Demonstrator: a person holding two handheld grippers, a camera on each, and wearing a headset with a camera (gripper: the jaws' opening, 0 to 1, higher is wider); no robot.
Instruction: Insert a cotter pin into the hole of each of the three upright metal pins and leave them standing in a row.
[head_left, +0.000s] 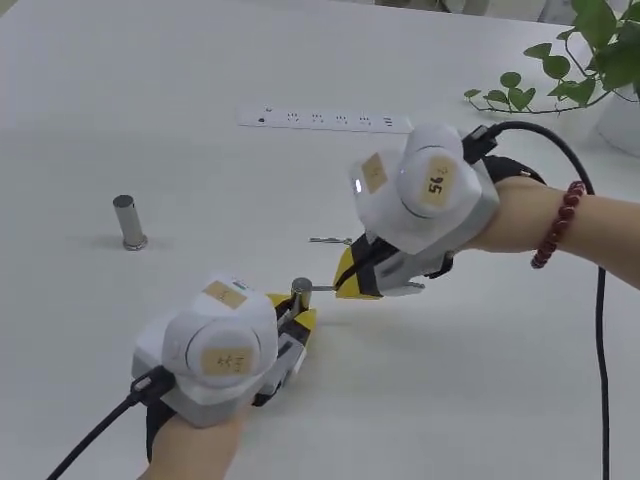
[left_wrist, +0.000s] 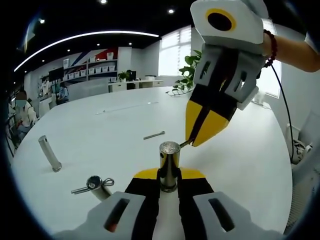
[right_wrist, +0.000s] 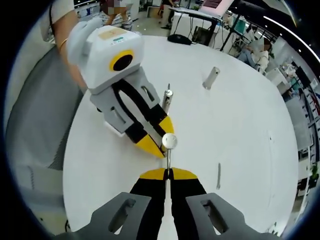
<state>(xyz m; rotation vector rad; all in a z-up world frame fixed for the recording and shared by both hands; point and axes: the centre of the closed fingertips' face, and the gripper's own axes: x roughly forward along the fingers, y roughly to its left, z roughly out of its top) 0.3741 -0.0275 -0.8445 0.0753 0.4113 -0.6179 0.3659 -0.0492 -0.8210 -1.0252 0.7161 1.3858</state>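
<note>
The left gripper (left_wrist: 169, 176), white-shelled with yellow-and-black tips, is clamping its jaws narrowly around the lower part of a short polished steel pin (left_wrist: 169, 155). This cylinder with a rounded head is standing upright on the smooth white tabletop (head_left: 480, 380), near the middle of the head view. At three o'clock from it, the right gripper (right_wrist: 169, 173) is pinching a thin grey wire cotter pin (right_wrist: 169, 159) between jaws that are almost together. The wire's free end is meeting the pin just under its head; I cannot tell whether it is entering the hole.

In the left gripper view, at eight o'clock from the held pin, a second steel pin (left_wrist: 96, 184) is carrying a looped cotter pin (left_wrist: 79, 190) through it. At nine o'clock, well apart, a third steel pin (left_wrist: 50, 153) is standing bare. In the head view, a loose cotter pin (head_left: 330, 240) is lying flat at one o'clock from the held pin. A long white power strip (head_left: 325, 120) is lying at twelve o'clock and a leafy green plant (head_left: 590, 60) is sitting at two o'clock. A black cable (head_left: 601, 350) is trailing from the right gripper, beside a red bead bracelet (head_left: 558, 225).
</note>
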